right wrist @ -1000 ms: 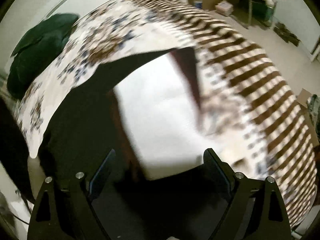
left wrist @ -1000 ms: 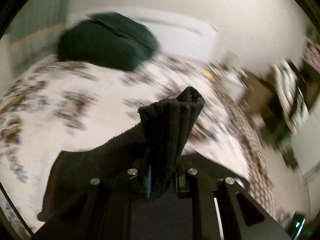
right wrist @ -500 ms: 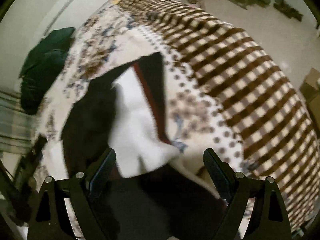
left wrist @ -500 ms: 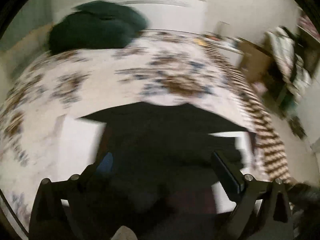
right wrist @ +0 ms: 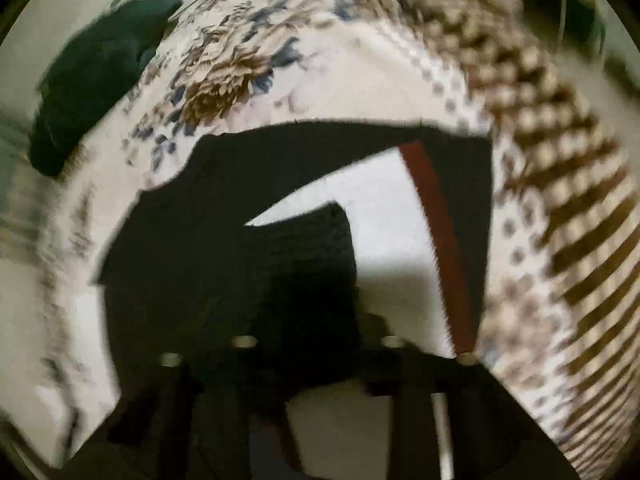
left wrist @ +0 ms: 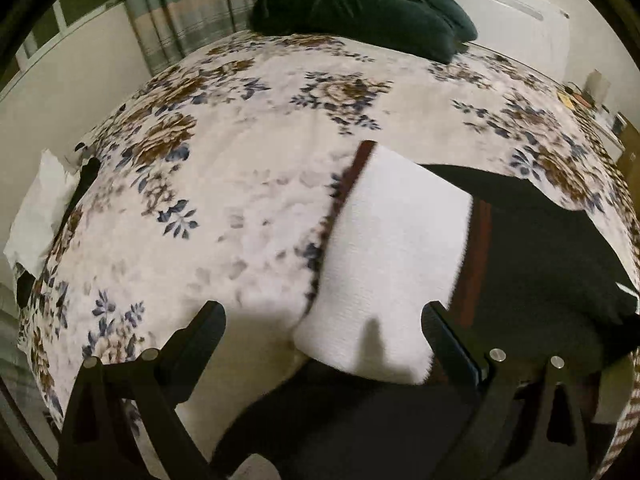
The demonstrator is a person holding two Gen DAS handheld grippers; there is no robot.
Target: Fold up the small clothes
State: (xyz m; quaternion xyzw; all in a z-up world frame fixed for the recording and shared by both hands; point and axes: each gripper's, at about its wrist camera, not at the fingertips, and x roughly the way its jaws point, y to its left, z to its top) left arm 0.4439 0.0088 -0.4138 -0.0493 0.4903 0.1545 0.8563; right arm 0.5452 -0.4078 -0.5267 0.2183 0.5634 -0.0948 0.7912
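Note:
A small garment in black, white and dark red (left wrist: 392, 264) lies on the flowered bedspread (left wrist: 240, 184). My left gripper (left wrist: 324, 328) is open and empty, its fingers (left wrist: 200, 332) spread just above the garment's white panel. In the right wrist view the same garment (right wrist: 400, 208) lies flat with a dark red stripe (right wrist: 436, 216). My right gripper (right wrist: 316, 344) is shut on a black flap of the garment (right wrist: 304, 264) and holds it over the white panel. The right view is blurred.
A dark green pillow (left wrist: 360, 4) lies at the head of the bed, also in the right wrist view (right wrist: 96, 80). A white cloth (left wrist: 40, 216) sits at the bed's left edge. A curtain (left wrist: 180, 8) hangs behind. The bedspread's brown striped border (right wrist: 580, 220) drops off on the right.
My left gripper let go of the black fabric, opened, and now hovers over the white panel. My right gripper went from open to shut on a black flap.

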